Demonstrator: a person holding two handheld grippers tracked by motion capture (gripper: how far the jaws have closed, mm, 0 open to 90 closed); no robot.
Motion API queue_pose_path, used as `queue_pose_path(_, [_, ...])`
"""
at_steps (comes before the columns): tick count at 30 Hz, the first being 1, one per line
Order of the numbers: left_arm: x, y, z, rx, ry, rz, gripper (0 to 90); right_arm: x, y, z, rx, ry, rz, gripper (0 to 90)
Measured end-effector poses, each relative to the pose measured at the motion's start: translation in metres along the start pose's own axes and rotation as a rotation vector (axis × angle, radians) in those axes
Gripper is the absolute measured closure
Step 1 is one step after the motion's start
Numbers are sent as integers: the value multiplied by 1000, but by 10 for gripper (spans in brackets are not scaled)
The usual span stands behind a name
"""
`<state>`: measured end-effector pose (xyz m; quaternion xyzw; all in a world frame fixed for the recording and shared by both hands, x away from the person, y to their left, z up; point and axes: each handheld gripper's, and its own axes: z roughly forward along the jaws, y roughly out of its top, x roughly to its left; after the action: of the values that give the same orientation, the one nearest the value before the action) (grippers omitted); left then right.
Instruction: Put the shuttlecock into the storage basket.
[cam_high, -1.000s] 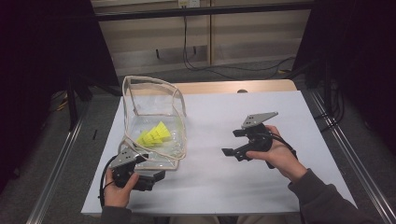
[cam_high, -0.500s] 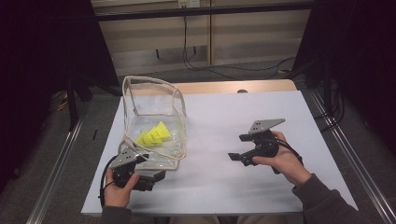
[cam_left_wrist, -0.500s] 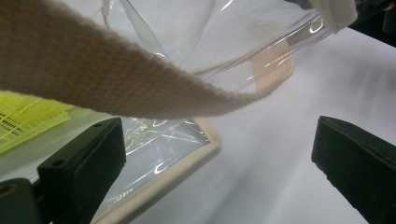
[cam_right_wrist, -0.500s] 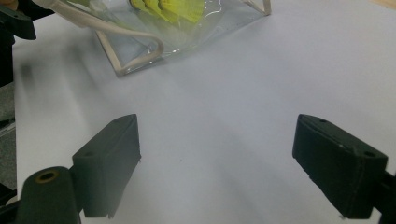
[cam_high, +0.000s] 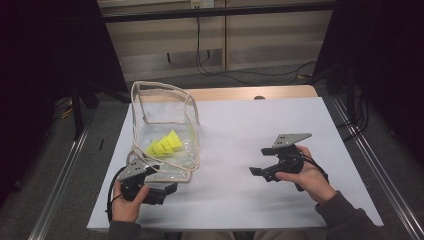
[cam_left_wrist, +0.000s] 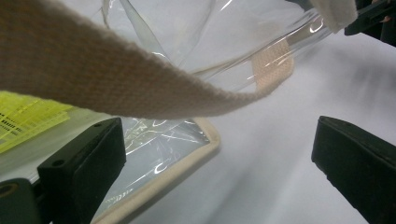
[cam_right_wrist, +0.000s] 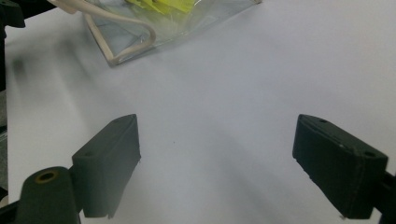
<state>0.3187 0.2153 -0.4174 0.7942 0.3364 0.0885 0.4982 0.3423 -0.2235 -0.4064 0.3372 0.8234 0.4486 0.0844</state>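
A clear bag trimmed in beige webbing stands on the left of the white counter, yellow items inside. My left tongs rest apart at its near corner. My right tongs, apart and empty, sit well to its right.

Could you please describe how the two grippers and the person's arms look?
Each gripper is black, with two blocky black jaws and a grey three-cornered plate on top: the left gripper and the right gripper. A black cable loops from the left one, and another trails from the right. The right arm wears a dark grey sleeve.
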Motion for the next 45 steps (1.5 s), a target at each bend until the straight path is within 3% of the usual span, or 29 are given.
queue_pose_path(24, [-1,0,1,-3,-2,2,29,-4,-31,-12,-19,-21,32,140])
queue_pose_path(45, [-1,0,2,6,-2,6,29,-11,-45,-26,-30,-48,49,135])
